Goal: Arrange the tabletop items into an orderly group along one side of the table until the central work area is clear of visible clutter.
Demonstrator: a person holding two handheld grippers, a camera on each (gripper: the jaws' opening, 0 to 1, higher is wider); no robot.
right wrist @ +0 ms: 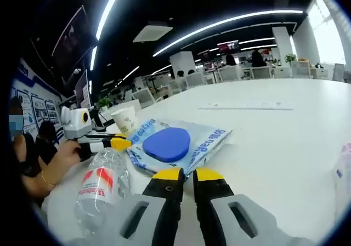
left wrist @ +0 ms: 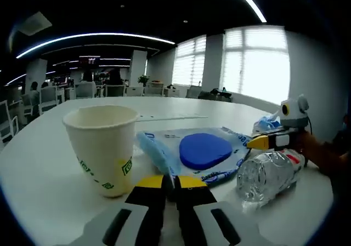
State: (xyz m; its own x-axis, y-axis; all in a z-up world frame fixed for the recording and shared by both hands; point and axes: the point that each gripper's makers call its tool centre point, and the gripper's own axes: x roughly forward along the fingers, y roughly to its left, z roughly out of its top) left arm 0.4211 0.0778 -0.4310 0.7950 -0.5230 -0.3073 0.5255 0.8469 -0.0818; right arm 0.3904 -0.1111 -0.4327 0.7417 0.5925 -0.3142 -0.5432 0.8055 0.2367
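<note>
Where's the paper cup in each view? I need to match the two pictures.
Left gripper view: the paper cup stands large at left of centre, just beyond the left gripper and beside the blue-and-white bag.
Right gripper view: the cup is small, left of centre, behind the bag.
Shared landmark: the blue disc lying on the bag.
</note>
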